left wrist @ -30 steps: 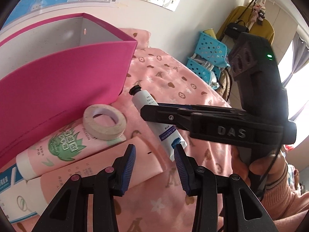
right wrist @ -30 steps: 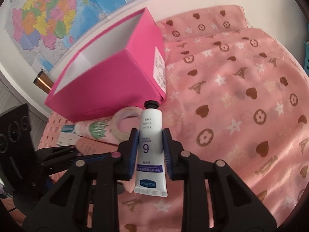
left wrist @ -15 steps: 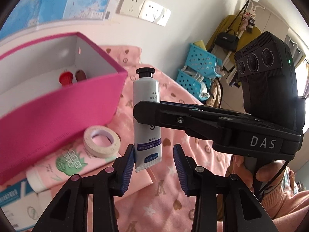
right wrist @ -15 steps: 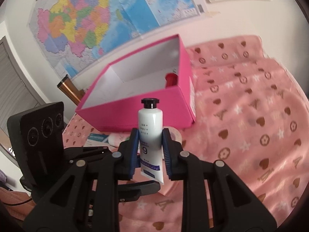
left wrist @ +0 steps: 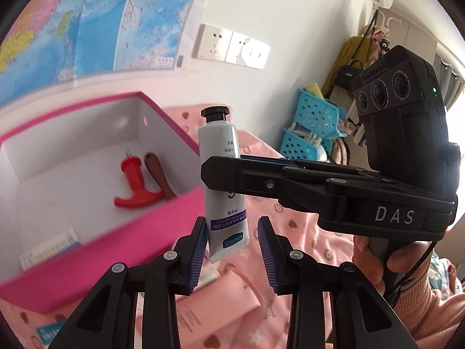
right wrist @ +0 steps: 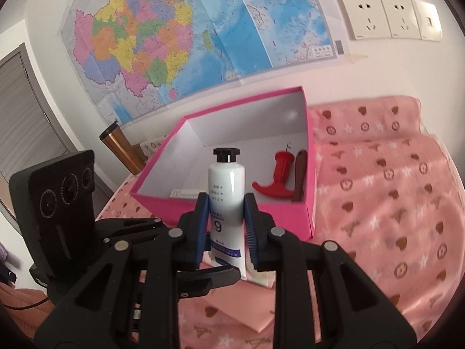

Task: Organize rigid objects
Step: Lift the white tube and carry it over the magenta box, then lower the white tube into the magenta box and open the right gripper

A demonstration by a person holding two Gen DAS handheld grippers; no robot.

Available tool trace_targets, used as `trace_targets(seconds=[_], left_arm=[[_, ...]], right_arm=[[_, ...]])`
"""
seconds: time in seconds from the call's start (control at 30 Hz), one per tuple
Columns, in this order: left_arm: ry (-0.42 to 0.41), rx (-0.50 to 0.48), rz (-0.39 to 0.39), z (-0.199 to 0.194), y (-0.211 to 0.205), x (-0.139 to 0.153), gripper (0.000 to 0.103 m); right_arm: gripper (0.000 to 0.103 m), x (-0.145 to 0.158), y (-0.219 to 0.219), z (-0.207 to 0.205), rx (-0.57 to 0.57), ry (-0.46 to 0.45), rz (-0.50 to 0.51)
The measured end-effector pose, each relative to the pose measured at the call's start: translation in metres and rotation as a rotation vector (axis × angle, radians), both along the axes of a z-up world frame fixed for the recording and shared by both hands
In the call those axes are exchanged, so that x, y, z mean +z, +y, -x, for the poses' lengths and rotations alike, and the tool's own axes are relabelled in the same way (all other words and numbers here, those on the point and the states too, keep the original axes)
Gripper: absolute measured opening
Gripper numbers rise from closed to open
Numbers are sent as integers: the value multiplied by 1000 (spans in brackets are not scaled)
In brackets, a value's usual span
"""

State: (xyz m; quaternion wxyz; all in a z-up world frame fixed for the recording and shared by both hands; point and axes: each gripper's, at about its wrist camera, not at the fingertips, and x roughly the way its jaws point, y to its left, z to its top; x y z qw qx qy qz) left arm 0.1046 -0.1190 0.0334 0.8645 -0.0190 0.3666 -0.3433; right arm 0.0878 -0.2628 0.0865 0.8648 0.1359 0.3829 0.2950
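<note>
White plastic tube with a black cap [right wrist: 226,187] stands upright, pinched by the right gripper [right wrist: 226,226] above the pink cloth [right wrist: 386,203]. Left gripper [left wrist: 231,248] is closing, clamping nothing. Pink cardboard box [right wrist: 309,157] already holds a red tool [right wrist: 280,179]; other tubes wait outside.

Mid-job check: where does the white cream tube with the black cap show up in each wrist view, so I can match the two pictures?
Left wrist: white tube stands upright at centre, crossed by the right gripper reaching in from the right, beside the pink box.
Right wrist: the tube is centre frame, clamped between the right gripper's blue pads, cap up.
Shared landmark: the red handled tool inside the pink box.
</note>
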Motion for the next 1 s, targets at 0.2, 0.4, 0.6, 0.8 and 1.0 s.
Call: trace_targets(seconds=[0.2, 0.4, 0.6, 0.8, 1.0], left_arm=[[-24, 26, -20, -21, 5, 15, 35], [-33, 58, -52, -45, 3, 21, 35], [-16, 90, -82, -65, 1, 17, 35], [22, 112, -106, -79, 3, 5, 35], [61, 116, -126, -85, 2, -10, 35]], right_arm=[[26, 11, 7, -25, 5, -23, 14], [26, 14, 13, -52, -1, -23, 25], [26, 9, 20, -74, -7, -6, 45], [26, -5, 26, -93, -8, 24, 71], [26, -22, 30, -103, -8, 69, 95]])
